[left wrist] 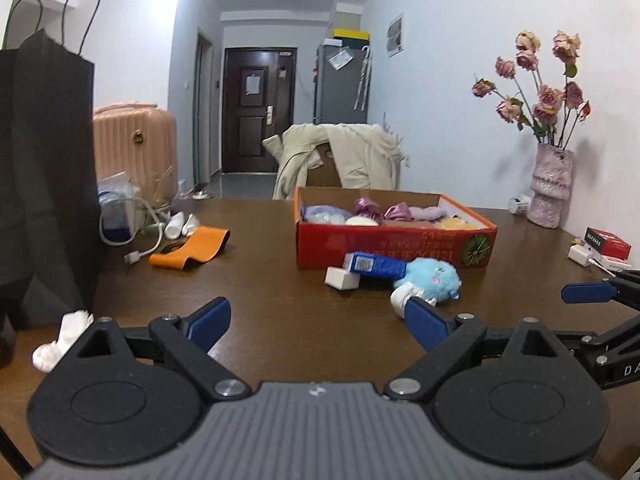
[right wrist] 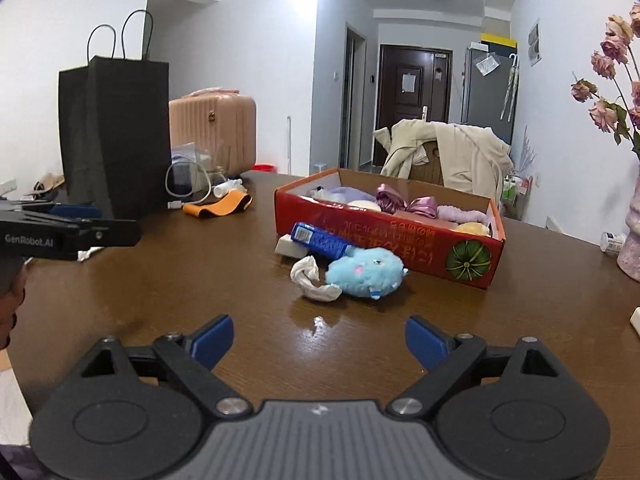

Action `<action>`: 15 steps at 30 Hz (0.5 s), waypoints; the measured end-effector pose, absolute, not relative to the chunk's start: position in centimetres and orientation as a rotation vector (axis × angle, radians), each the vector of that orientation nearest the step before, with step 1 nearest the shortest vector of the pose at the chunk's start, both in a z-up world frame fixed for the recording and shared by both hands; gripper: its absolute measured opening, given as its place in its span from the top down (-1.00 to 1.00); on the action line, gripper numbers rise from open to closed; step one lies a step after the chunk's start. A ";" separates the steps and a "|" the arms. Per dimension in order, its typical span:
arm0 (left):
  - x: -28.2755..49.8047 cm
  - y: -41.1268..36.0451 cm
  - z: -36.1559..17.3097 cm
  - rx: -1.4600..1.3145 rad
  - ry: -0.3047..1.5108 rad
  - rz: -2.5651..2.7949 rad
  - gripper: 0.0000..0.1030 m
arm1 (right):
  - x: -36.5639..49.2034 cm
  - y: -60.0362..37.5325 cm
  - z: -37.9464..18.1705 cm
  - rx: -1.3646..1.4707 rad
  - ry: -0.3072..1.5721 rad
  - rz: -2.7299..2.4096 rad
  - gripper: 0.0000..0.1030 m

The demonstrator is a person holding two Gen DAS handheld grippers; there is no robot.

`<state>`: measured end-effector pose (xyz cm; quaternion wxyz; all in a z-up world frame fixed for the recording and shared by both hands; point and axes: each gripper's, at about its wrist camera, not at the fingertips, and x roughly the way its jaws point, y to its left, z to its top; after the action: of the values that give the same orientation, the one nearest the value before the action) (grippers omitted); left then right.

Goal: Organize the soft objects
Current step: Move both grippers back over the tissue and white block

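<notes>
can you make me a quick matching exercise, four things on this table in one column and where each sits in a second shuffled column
Things:
1. blue plush toy
2. orange strap
3. purple satin bow
4. black paper bag

Places:
A. standing upright at the left end of the table
B. inside the red cardboard box
C. on the table just in front of the box, beside a white sock
D. lying flat on the table between the bag and the box

Pairs: 1-C, 2-D, 3-B, 4-A
</notes>
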<state>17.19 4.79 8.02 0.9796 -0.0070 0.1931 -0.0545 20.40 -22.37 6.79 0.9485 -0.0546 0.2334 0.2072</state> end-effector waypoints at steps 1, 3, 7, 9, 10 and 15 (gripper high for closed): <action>17.5 4.7 8.0 -0.009 0.389 -0.113 -0.86 | 20.4 -22.6 6.9 -0.101 0.465 0.414 -0.78; 18.6 4.5 7.7 0.000 0.404 -0.118 -0.86 | 21.2 -22.8 7.2 -0.081 0.459 0.402 -0.75; 22.4 4.2 6.3 0.031 0.439 -0.165 -0.84 | 23.6 -22.7 6.8 -0.029 0.493 0.406 -0.58; 25.7 3.7 5.2 0.080 0.470 -0.189 -0.63 | 25.2 -21.8 6.3 -0.029 0.514 0.424 -0.49; 27.3 3.4 4.8 0.105 0.483 -0.200 -0.57 | 26.2 -21.2 6.1 -0.040 0.518 0.436 -0.43; 34.1 1.9 2.9 0.170 0.541 -0.291 -0.40 | 30.8 -18.5 4.9 -0.059 0.545 0.496 -0.27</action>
<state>34.10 1.89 2.90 0.9497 0.0837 0.2658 -0.1432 30.83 -18.51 4.94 0.9325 -0.0287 0.2663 0.2422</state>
